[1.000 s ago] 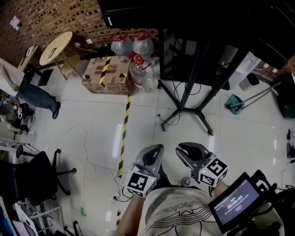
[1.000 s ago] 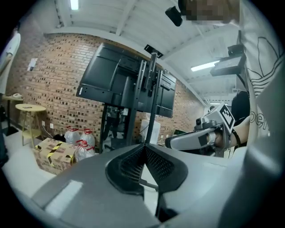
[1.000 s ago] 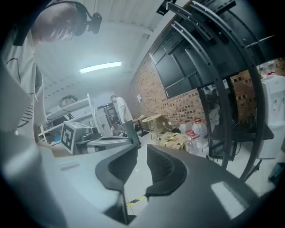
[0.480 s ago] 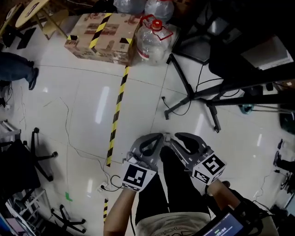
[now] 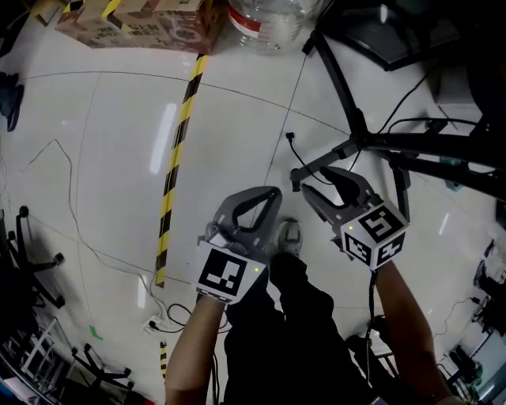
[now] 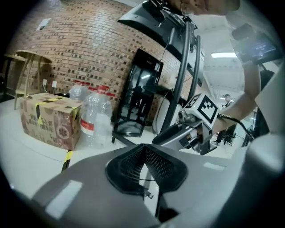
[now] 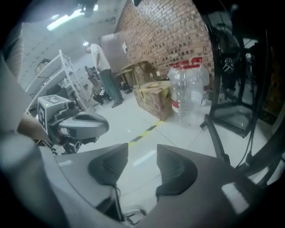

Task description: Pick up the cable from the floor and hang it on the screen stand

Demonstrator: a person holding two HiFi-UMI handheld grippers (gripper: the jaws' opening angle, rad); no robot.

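Observation:
A thin black cable (image 5: 290, 147) lies on the white floor, its plug end free, and runs to the foot of the black screen stand (image 5: 356, 139). My right gripper (image 5: 320, 181) hovers just above that foot, near the cable. Its jaws are opening and nothing is between them; the right gripper view shows its pads (image 7: 141, 152) apart over bare floor. My left gripper (image 5: 272, 193) is beside it on the left, shut with its tips together (image 6: 143, 148) and nothing gripped. The stand's pole (image 6: 182, 67) rises ahead in the left gripper view.
Yellow-black tape (image 5: 175, 150) crosses the floor on the left. A cardboard box (image 5: 134, 24) and water bottles (image 5: 269, 20) stand at the far edge. A power strip (image 5: 154, 323) with a thin white lead lies near left. A person (image 7: 103, 67) stands far off.
The view has tipped down and closed in on the stand's foot. Both grippers have moved forward toward it. The right jaws have spread apart; the left stayed shut.

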